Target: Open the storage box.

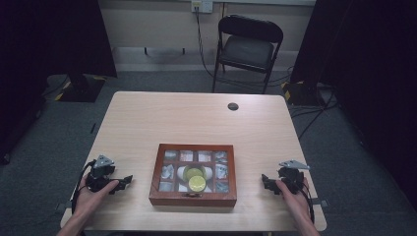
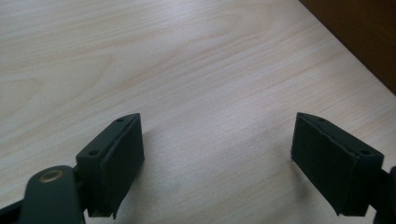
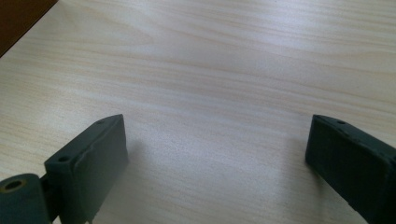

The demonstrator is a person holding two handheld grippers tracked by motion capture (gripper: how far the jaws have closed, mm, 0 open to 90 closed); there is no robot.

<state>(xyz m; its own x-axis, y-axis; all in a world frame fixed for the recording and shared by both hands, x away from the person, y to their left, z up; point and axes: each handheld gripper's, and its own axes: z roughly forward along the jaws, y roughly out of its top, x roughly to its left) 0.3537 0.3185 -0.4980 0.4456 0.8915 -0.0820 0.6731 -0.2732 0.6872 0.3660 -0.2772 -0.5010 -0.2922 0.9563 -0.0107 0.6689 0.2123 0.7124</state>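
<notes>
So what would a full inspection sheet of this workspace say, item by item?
Surface: light wooden table, with a dark round hole near the far edge.
Job's things: brown wooden box with glass-paned lid, shut, near the front edge; a yellow-green round item and pale packets show through the glass.
Clutter: nothing seen.
Grippers: left gripper and right gripper flank the box, both open and holding nothing.
Cables: black cable loops from the left gripper.
Surroundings: black folding chair, grey carpet, dark curtains.
</notes>
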